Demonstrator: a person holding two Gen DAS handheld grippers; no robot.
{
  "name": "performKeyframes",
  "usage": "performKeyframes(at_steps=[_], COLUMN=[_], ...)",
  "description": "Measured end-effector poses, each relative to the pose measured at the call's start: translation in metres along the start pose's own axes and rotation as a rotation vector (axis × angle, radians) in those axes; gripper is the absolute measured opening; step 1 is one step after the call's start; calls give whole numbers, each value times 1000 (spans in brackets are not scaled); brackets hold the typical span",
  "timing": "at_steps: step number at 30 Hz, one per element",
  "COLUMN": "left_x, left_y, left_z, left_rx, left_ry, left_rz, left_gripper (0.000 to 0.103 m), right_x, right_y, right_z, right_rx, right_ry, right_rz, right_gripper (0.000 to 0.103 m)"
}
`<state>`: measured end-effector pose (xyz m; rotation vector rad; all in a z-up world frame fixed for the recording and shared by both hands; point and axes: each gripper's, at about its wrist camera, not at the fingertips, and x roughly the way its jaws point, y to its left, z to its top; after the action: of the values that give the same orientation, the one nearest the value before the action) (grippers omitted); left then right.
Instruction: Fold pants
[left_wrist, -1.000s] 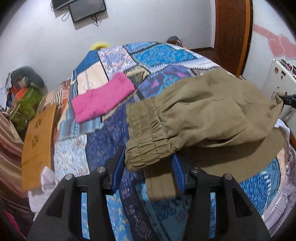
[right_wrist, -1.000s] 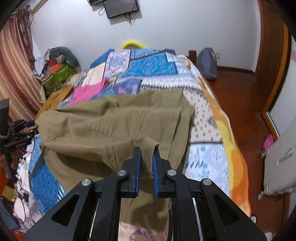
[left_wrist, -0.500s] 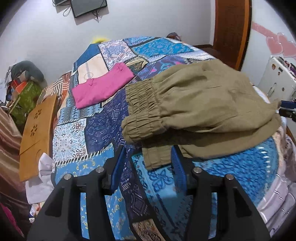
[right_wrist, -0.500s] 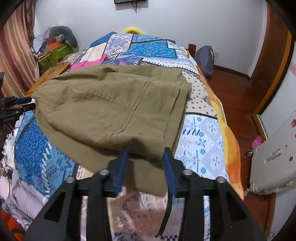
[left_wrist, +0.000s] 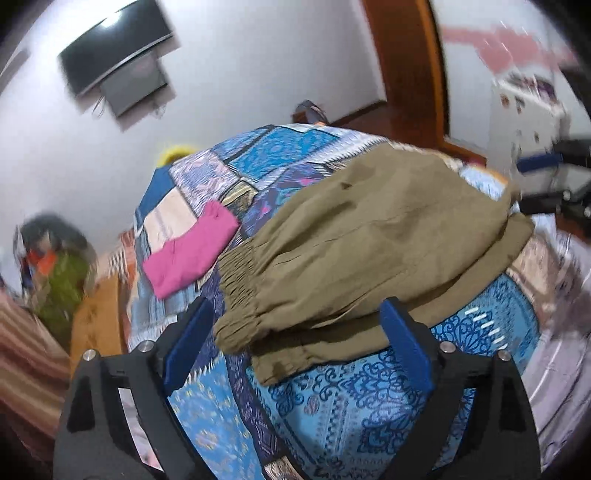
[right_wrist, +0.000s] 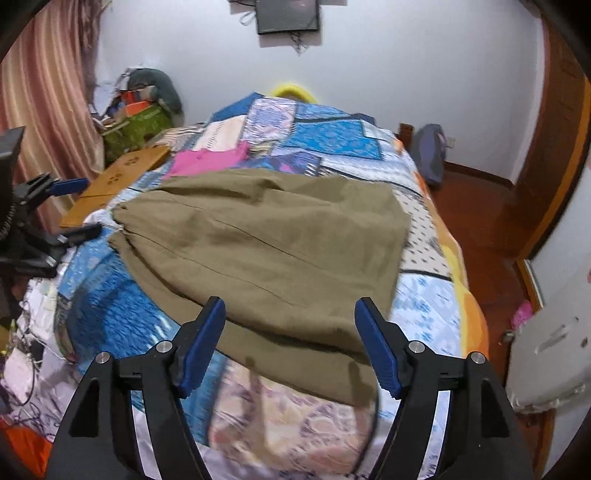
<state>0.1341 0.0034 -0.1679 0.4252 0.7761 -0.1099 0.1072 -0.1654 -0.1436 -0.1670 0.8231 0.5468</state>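
Since a second ago both grippers have let go of the olive-green cotton pants (left_wrist: 369, 236) and drawn back from them: the left gripper (left_wrist: 295, 343) no longer has the gathered elastic waistband (left_wrist: 240, 291) between its blue pads, and the right gripper (right_wrist: 290, 345) has released the fold of cloth it was pinching. Both sets of jaws have just been opening and now stand wide, with nothing pressed between them; the pants only show through the gaps. The pants (right_wrist: 266, 243) lie folded over on the patchwork bedspread in blues, creams and orange (right_wrist: 328, 140), the upper layer set slightly back from the lower one at the near edges. In the left wrist view the waistband sits at about 9 o'clock of the garment, and a folded pink garment (left_wrist: 192, 254) lies just beyond it toward 10 o'clock, apart from the pants. In the right wrist view the left gripper (right_wrist: 70, 206) shows at 9 o'clock beside the bed, near the waistband end. A dark wall-mounted screen (right_wrist: 288, 14) hangs at 12 o'clock.
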Motion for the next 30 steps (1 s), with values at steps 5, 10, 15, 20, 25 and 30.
performKeyframes(at_steps=[5,10,15,20,25,30], left_x=[25,39,48,52,52,45], left_y=[-29,-46,-53,-43,-35,-28], left_z=[1,-6,-5,7,17,25], left_rx=[138,178,169,83,37,-7], left_ry=[50,52,43,38,37,26], left_rz=[-2,7,17,-32,-61,-85], left_gripper=[93,92,92,90,83,80], right_x=[19,32,46,57,61,66], right_y=[20,34,39,41,49,50], right_z=[3,1,-1,1,5,9], right_rx=[-32,-53,-44,-23,-75,-84], right_ry=[19,45,69,80,67,44], right_rz=[37,72,108,118,109,64], right_gripper=[70,70,70,70,70,42])
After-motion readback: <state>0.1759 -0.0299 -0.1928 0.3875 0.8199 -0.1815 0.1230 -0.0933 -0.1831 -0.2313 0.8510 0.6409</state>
